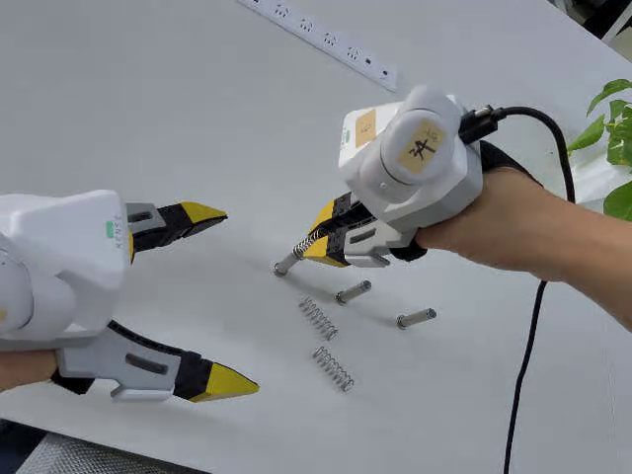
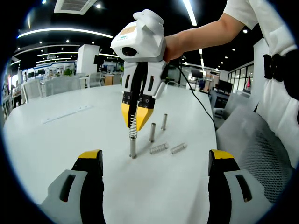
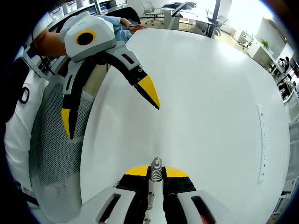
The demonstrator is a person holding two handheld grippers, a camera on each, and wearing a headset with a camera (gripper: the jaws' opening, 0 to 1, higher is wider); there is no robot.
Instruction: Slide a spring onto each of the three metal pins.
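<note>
— Progress so far, in your judgement?
— Barely begun, I'd say. My right gripper is clamped on one spring and holds it upright over the first pin. In the left gripper view the spring's lower end meets the pin's top, but I cannot tell whether any coil is over it. I count no pin as done.
— And the other two?
— The second pin and third pin stand bare on the table, in a row with the first. One loose spring and the other loose spring lie flat just beside the pins.
— Your other hand?
— My left gripper hangs with its jaws spread wide, holding nothing, apart from the pins. Three threadings are left, this one included.
</note>
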